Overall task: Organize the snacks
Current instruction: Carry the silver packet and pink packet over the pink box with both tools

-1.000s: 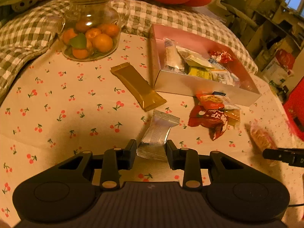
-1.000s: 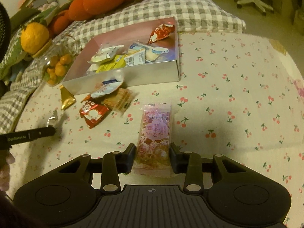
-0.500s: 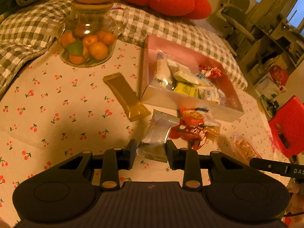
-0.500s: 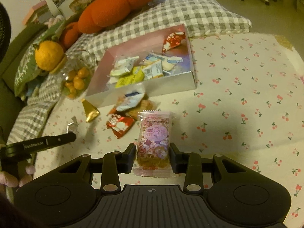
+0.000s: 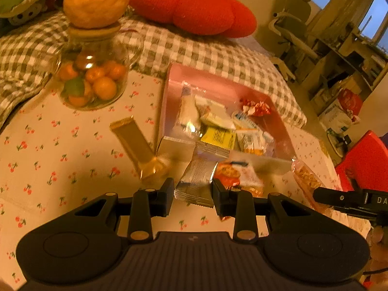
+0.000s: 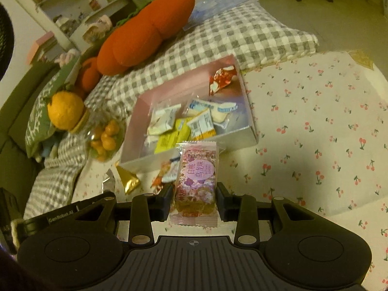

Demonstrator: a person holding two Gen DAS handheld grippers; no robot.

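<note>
My left gripper (image 5: 193, 197) is shut on a silver foil snack packet (image 5: 197, 181), held above the cherry-print cloth. My right gripper (image 6: 195, 200) is shut on a pink flowered snack packet (image 6: 196, 181), also lifted off the cloth. Ahead of both stands the pink snack box (image 5: 169, 97) (image 6: 251, 111) with several wrapped snacks inside. A gold bar (image 5: 135, 143) (image 6: 128, 179) lies on the cloth left of the box. Red and orange snack packets (image 5: 232, 174) (image 6: 165, 177) lie in front of the box, partly hidden by what I hold. The right gripper's finger shows at the right edge of the left wrist view.
A glass jar of small oranges (image 5: 92, 82) (image 6: 106, 138) with a large orange fruit (image 5: 95, 0) on its lid stands left of the box. A checked blanket (image 5: 194, 48) and a red cushion (image 5: 194, 4) lie behind. A red chair (image 5: 366, 162) stands at the right.
Both grippers have risen with their packets off the cloth and come closer to the pink box, which now sits lower and larger in both views.
</note>
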